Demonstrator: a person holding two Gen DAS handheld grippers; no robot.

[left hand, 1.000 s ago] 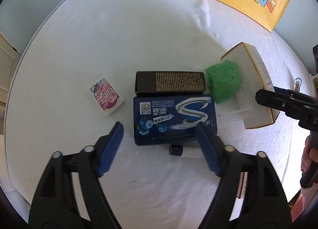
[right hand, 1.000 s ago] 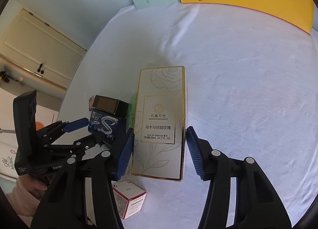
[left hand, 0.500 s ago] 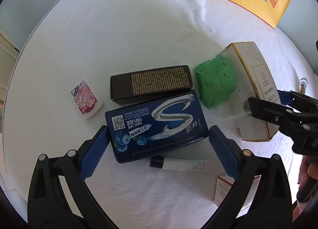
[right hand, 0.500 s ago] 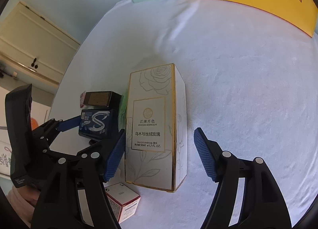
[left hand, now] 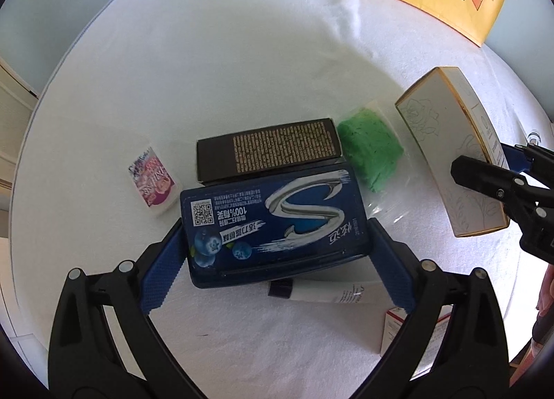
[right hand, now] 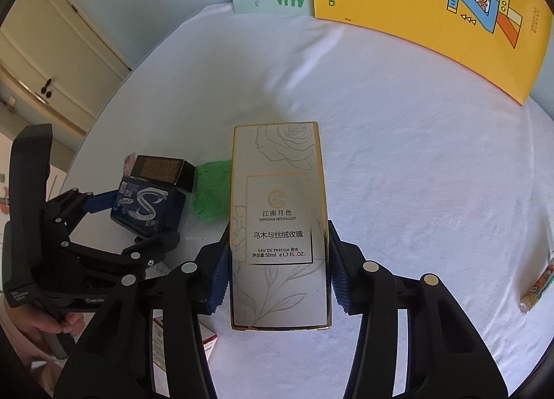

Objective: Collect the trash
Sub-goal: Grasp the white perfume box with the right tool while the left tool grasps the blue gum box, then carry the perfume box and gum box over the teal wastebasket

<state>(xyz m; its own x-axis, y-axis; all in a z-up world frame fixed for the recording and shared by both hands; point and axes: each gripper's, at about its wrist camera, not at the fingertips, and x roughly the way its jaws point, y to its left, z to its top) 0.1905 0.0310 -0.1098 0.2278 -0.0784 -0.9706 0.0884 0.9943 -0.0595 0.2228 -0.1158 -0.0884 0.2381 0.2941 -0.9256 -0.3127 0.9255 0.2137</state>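
Observation:
My left gripper [left hand: 277, 253] is shut on the blue gum box [left hand: 273, 219], its blue pads pressed on both short ends; the box also shows in the right wrist view [right hand: 147, 207]. My right gripper [right hand: 278, 264] is shut on the white and gold perfume box [right hand: 278, 222], pads on both long sides; the box also shows at the right of the left wrist view [left hand: 450, 156]. Behind the gum box lies a dark brown box [left hand: 268, 148]. A green crumpled wad in clear plastic [left hand: 370, 153] lies between the two held boxes.
A small pink packet [left hand: 152, 181] lies left of the gum box. A white tube with a dark cap [left hand: 318, 291] and a red-edged small box [left hand: 393, 329] lie near me. Picture books [right hand: 432, 8] lean at the back. A pen [right hand: 538, 283] lies far right.
Both grippers moved forward and closed: the left onto the blue gum box, the right onto the perfume box. One second ago both were open and short of the boxes.

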